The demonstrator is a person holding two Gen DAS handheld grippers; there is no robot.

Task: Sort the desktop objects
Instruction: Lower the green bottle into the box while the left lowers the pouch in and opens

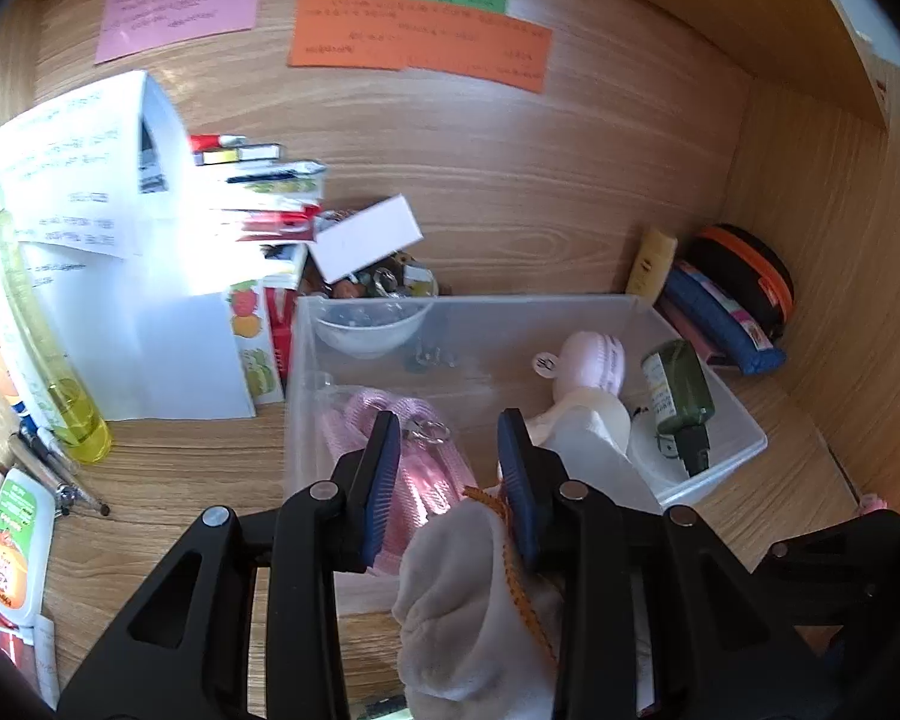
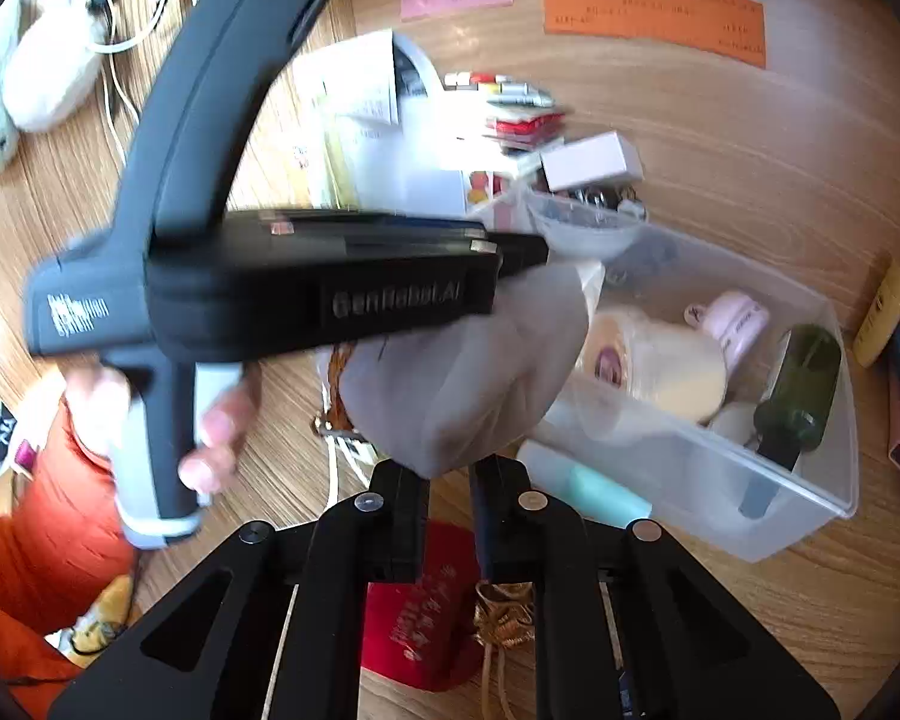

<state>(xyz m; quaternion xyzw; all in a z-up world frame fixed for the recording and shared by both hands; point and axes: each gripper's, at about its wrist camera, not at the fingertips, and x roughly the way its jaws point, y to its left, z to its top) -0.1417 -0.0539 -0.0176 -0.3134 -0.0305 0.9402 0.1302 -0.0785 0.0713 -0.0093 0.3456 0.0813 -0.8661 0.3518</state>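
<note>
Sorting is partly done, by the look of it: the clear bin (image 1: 708,414) already holds a pink mesh pouch (image 1: 426,480), a pink brush (image 1: 591,360), a green bottle (image 1: 678,396) and a small bowl (image 1: 369,330). Still out on the tabletop (image 1: 510,180): a yellow tube (image 1: 648,261) and an orange-rimmed case (image 1: 744,282) behind the bin, pens (image 1: 60,468) and a yellow bottle (image 1: 60,384) to its left, and a red pouch (image 2: 414,618) just under your right hand-held gripper (image 2: 450,498). The item in hand is a white sock (image 1: 468,588) with orange stitching, hanging at the bin's near edge and not yet inside. Your left hand-held gripper (image 1: 450,468) points down over the bin with its jaws parted; the sock lies against its right pad, but whether it is pinched you cannot tell from this view. Your right hand-held gripper is clenched, tilted down below the left one, its tips meeting the sock's lower fold; the contact itself is blurred. Your left hand (image 2: 210,420) wraps the handle, trigger fingers curled.
</note>
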